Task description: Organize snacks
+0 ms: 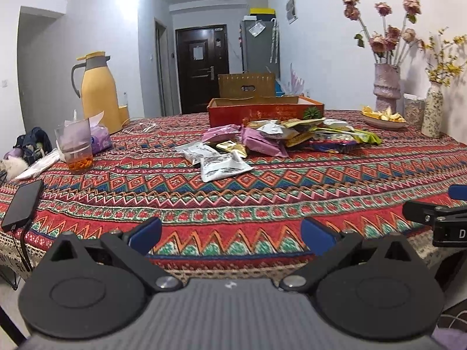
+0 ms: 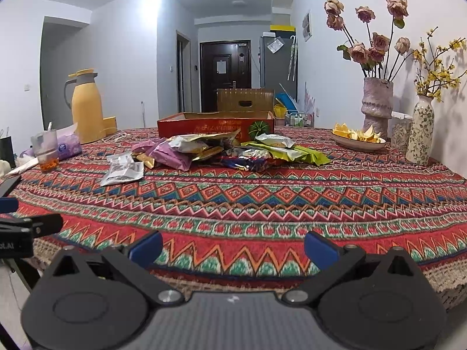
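Both tools hang at the near edge of the table, side by side and well apart from anything to grasp. The left tool [image 1: 230, 233] has its blue pads spread wide with nothing between them, and the right tool [image 2: 233, 246] is the same: apart and empty. My guess is they wait here because sorting has not started, and the wide spread suits a flat packet.

The snack packets [image 2: 221, 150] lie in a loose heap toward the far edge of the table [image 2: 262, 204], overlapping one another: purple wrappers on the left side, green ones on the right, foil in the middle. One white packet [image 1: 223, 167] sits a little nearer than the rest, so it looks like the easiest first pick. Just behind the heap stands a shallow red cardboard box [image 2: 216, 124], open on top, probably where the snacks belong.

A yellow jug [image 1: 97, 93] and a glass [image 1: 76, 145] keep to the left edge, the vases [image 2: 378, 105] and a fruit plate [image 2: 359, 141] to the right.
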{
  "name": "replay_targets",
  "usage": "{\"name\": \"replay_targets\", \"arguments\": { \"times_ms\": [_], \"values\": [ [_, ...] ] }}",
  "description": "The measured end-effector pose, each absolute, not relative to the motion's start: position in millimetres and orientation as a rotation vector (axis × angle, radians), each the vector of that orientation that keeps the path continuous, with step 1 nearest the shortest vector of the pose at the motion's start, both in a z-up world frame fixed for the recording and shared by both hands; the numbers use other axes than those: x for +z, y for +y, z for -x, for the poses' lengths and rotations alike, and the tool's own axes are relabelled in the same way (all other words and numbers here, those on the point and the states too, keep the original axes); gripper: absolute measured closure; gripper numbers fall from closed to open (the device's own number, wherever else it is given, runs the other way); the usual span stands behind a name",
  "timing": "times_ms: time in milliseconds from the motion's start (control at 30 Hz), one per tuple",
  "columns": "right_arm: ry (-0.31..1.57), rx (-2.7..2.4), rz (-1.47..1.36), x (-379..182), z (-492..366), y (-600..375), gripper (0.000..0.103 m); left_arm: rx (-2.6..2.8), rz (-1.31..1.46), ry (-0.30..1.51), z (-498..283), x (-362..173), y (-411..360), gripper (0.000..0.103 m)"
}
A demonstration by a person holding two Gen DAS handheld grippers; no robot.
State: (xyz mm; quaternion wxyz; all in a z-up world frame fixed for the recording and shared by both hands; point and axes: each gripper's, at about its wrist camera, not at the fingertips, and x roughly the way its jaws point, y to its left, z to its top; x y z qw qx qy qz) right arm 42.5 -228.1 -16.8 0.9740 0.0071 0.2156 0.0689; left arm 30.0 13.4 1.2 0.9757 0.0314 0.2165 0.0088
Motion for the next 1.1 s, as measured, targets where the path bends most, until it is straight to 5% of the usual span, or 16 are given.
{"name": "replay_targets", "arguments": {
  "times_ms": [833,1100],
  "values": [
    [0.435,0.17,-0.033,18,-176,-209,0.0,0.011,-0.093,0.601,-223,1,22,0.0],
    [0.516,0.289,-0.237,27,-241,-179,0.004,-0.075,-0.023,0.656,-265,-11,23,0.007]
  ]
}}
